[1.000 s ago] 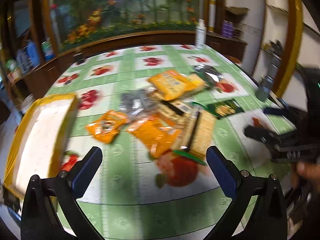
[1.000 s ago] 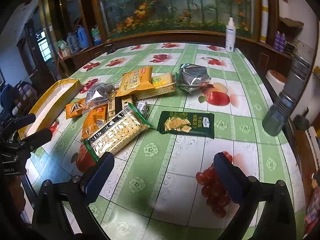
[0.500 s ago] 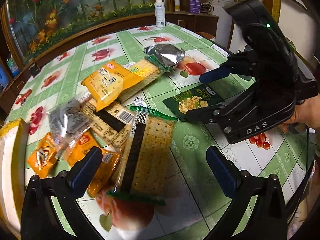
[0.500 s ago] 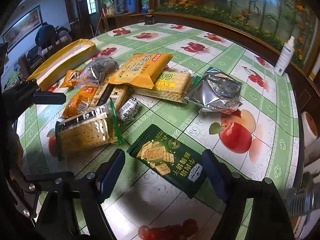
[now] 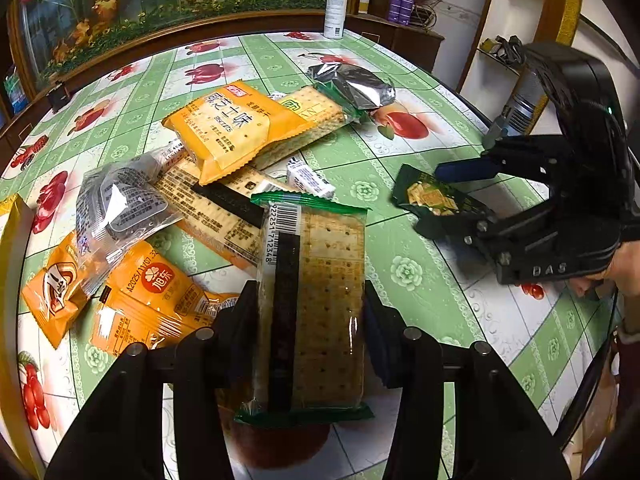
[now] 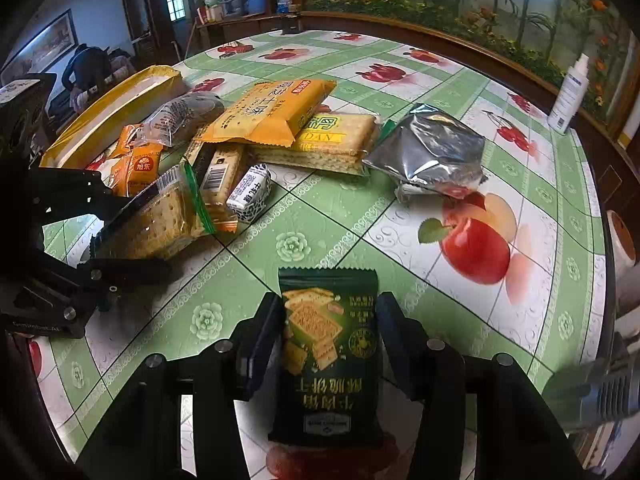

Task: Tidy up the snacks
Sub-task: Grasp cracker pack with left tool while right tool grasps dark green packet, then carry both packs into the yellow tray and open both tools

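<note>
My left gripper (image 5: 310,312) is shut on a clear cracker pack with green ends (image 5: 316,304), low over the table; the pack also shows in the right wrist view (image 6: 156,224). My right gripper (image 6: 328,316) is shut on a dark green cracker packet (image 6: 330,344), which shows in the left wrist view (image 5: 436,200) at the right. A pile of snacks lies between them: a yellow biscuit bag (image 5: 236,128), a pale cracker pack (image 6: 336,136), a silver foil bag (image 6: 432,152), orange packets (image 5: 148,300), a clear grey bag (image 5: 120,208) and a small white packet (image 6: 250,192).
A yellow-rimmed tray (image 6: 108,112) stands at the table's left edge. A white spray bottle (image 6: 568,92) stands at the far edge by a wooden ledge. The table has a green fruit-print cloth (image 6: 520,184). A grey metal tube (image 5: 520,100) is off the right side.
Both grippers moved in and down and went from open to shut: the left on the clear cracker pack, the right on the dark green packet.
</note>
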A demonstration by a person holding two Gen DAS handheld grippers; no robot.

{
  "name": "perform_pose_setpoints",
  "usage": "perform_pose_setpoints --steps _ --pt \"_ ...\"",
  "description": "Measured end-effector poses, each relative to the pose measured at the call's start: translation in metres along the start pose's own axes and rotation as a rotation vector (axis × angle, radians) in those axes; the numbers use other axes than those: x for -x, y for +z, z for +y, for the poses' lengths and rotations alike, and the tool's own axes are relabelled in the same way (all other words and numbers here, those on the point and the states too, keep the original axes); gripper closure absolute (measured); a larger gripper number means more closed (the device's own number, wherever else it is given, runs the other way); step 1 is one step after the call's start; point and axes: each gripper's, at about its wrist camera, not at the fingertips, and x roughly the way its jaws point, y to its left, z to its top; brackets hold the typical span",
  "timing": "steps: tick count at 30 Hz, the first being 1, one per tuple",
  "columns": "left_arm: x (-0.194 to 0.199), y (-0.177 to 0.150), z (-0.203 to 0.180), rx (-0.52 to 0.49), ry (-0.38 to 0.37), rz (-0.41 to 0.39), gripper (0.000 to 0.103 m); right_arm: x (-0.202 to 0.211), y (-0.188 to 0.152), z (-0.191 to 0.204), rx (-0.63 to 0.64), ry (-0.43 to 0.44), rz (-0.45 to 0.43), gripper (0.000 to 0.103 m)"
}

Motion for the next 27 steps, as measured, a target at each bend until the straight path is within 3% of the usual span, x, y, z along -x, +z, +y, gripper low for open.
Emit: perform_pose_setpoints --steps 1,4,5,7,13,20,27 --pt "0.001 -0.001 -0.001 0.0 -0.006 -0.001 0.057 0.002 -0.004 0.001 -0.011 -0.012 0.001 0.034" --pt "0.004 -0.005 -0.002 0.004 -0.016 -0.011 0.057 0.007 -0.013 0.001 -0.064 -0.03 -0.004 0.031" --pt "0.005 -0.004 -0.002 0.011 -0.023 -0.016 0.058 0.009 -0.016 0.001 -0.08 -0.035 -0.008 0.033" --pt "0.015 -0.006 -0.001 0.029 -0.057 -0.039 0.058 0.013 -0.019 0.002 -0.111 -0.048 -0.023 0.057" --pt "0.063 -0.013 0.007 0.038 -0.09 -0.15 0.058 0.026 -0.027 0.011 -0.22 0.0 -0.08 0.057" --pt "0.104 -0.029 0.046 0.14 -0.019 -0.219 0.057 0.053 -0.016 0.053 -0.237 0.091 -0.198 0.058" --pt "0.123 -0.055 0.101 0.277 0.079 -0.243 0.057 0.052 0.022 0.11 -0.168 0.18 -0.234 0.058"
